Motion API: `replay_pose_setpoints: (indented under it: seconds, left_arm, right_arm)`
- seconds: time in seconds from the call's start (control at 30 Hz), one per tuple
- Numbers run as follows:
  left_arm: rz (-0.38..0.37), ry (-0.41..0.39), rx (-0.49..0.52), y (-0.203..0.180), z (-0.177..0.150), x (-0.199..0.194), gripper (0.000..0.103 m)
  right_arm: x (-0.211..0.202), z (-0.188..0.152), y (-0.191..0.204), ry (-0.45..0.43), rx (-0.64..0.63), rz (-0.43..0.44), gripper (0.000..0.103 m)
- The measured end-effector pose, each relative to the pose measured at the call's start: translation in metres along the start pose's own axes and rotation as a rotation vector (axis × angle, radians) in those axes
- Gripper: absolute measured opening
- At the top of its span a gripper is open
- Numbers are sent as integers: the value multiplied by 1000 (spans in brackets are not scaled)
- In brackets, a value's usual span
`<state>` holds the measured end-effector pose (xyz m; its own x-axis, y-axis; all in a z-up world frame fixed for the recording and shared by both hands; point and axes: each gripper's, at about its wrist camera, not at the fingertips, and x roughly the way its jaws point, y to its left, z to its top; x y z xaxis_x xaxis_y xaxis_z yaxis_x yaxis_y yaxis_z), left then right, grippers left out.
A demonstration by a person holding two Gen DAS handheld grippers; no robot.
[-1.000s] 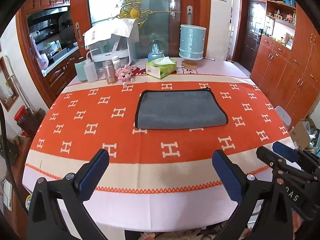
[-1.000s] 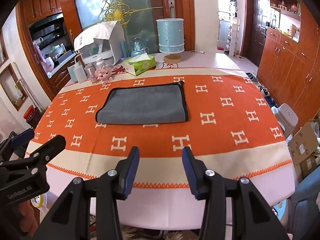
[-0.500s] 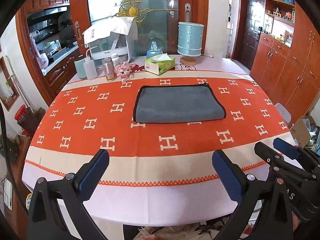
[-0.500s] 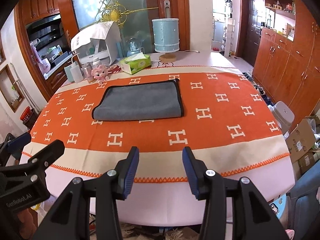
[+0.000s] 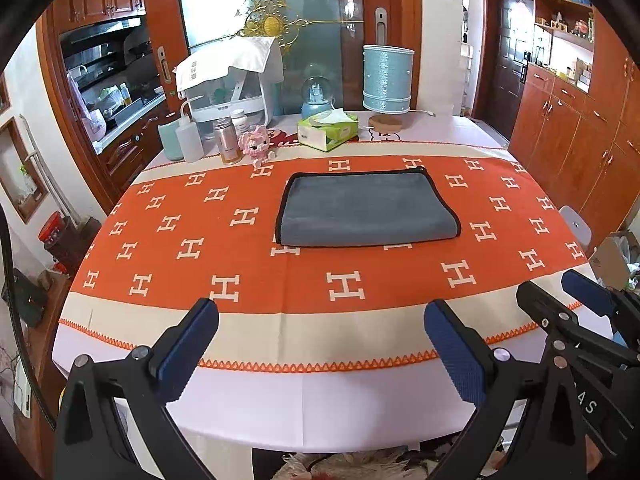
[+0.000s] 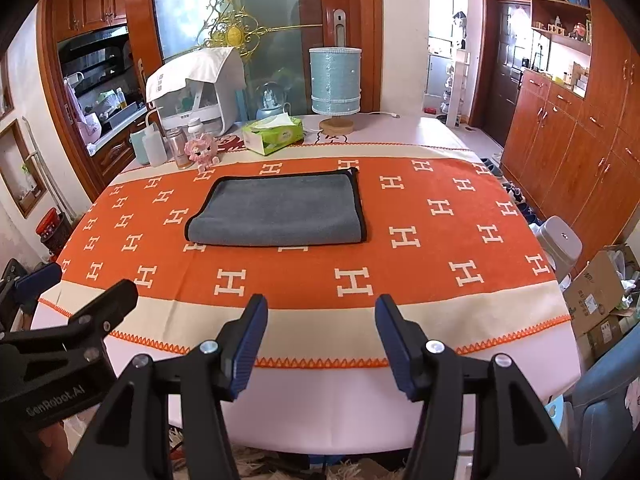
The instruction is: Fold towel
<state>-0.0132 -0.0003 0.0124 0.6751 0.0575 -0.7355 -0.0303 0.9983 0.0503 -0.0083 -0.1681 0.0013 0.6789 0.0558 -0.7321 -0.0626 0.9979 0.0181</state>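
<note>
Wider apart now than a second ago: right gripper (image 6: 320, 340) fingers, holding nothing. Orange tablecloth (image 5: 240, 280) beneath both. Grey towel (image 5: 366, 210), folded flat, well beyond the fingertips. Left gripper (image 5: 320, 344) spread wide, empty.

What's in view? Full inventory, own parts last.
towel: 1, grey with black trim, folded flat mid-table
tablecloth: 1, orange with white H pattern, covers table
tissue box: 1, green, behind towel
lamp: 1, light blue shade, far edge
snow globe: 1, blue base, left of lamp
pink toy: 1, far left of towel
jar: 1, brownish, left of toy
squeeze bottle: 1, white, left of jar
cup: 1, pale green, by bottle
white box: 1, cloth-draped, far left
stool: 1, white, right of table
left gripper: 1, black, blue pads, jaws open, near edge
right gripper: 1, same, jaws open, near edge
</note>
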Motion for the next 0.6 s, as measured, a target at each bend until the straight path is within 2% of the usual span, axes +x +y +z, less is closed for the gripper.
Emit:
replay_pose_setpoints:
  seconds: [0.6]
  left_arm:
    - [-13,9,-3,2,-1,3,102]
  right_arm:
    - [7,-1,2,27,-5,8,56]
